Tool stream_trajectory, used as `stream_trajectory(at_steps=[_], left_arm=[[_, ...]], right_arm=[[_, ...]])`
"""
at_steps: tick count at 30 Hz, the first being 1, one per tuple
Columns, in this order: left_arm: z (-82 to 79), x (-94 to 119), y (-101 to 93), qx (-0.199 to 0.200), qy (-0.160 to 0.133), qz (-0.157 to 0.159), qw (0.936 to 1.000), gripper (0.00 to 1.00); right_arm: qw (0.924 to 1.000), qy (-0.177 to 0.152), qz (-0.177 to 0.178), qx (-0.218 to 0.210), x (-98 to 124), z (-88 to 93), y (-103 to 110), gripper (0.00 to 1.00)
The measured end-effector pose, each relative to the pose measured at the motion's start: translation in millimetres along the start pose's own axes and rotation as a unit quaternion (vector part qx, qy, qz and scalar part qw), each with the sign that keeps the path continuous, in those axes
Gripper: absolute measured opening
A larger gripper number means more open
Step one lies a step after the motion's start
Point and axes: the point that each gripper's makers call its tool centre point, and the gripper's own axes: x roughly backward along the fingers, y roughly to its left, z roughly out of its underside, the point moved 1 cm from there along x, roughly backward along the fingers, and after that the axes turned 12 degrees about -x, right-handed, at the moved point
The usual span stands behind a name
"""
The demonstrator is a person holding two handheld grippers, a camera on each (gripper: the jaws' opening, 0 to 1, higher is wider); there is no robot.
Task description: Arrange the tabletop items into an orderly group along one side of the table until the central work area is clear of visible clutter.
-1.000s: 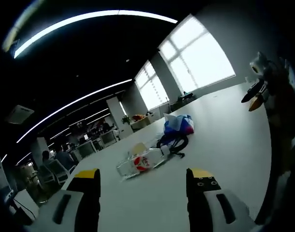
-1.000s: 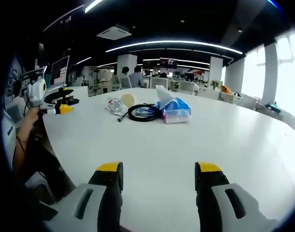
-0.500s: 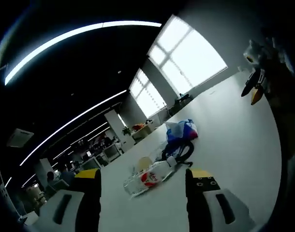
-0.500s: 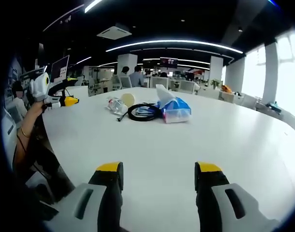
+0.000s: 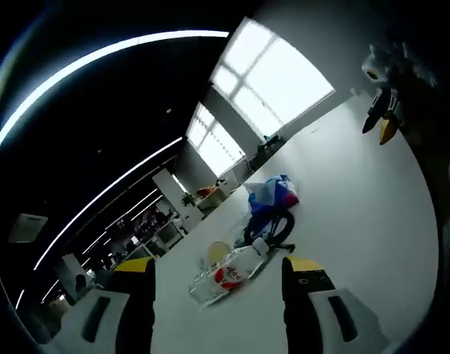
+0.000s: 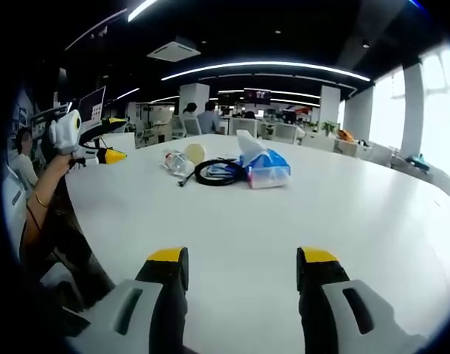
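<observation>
Your left tool (image 5: pixel 217 276) and right tool (image 6: pixel 241 269) gape wide, both empty. The bottle (image 6: pixel 176 161), cable coil (image 6: pixel 220 171) and tissue pack (image 6: pixel 260 165) sit bunched at twelve o'clock on the counter (image 6: pixel 284 214). Nothing looks shifted aside yet.

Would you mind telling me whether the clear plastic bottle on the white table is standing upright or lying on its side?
On its side. In the left gripper view the plastic bottle lies flat along the table, its red label facing up.

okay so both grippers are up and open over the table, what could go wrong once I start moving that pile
The plastic bottle lies on its side, so a nudge may roll it off the white table. The coiled black cable touches the blue tissue pack; pulling one could drag the other. Both the left gripper and right gripper hold nothing.
</observation>
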Motion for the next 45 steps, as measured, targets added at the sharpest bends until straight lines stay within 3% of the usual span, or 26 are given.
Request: stream_trajectory(at_steps=[2,6,7,15,18,22,41,42,45], left_arm=[[1.3,-5.3,-1.7,-0.017,0.011,0.005,0.9998,0.69],[1.1,-13.3,-6.7,-0.014,0.014,0.018,0.9996,0.57],[4.8,-16.4,-9.4,0.003,0.025,0.023,0.9994,0.57],[9.1,-39.2,-25.7,-0.032,0.04,0.046,0.9976,0.62],[9.0,-42.0,-29.0,-0.035,0.04,0.053,0.9971,0.62],[12.5,-50.9,-33.1,-0.075,0.057,0.058,0.9939,0.62],[18.0,-67.9,-44.8,-0.106,0.071,0.081,0.9885,0.61],[21.2,-71.4,-48.8,-0.119,0.089,0.094,0.9844,0.61],[19.2,-73.0,-49.2,-0.131,0.084,0.096,0.9831,0.61]], right_arm=[[1.0,0.002,-0.001,0.0,0.0,1.3,-0.2,0.57],[1.0,-0.002,-0.001,-0.004,1.2,1.9,-1.5,0.57],[1.0,-0.003,-0.001,-0.004,1.1,2.2,-1.7,0.57],[0.9994,0.011,-0.021,0.025,-2.0,12.2,14.5,0.6],[0.9994,0.012,-0.022,0.025,-0.8,12.9,13.9,0.6],[0.9998,0.01,-0.009,0.015,2.4,13.1,5.6,0.6],[0.9996,0.019,-0.004,0.021,2.2,19.5,1.3,0.59],[0.9997,0.017,-0.001,0.02,3.4,19.7,-0.4,0.59],[0.9998,0.016,0.002,0.015,4.8,19.9,-2.9,0.59]])
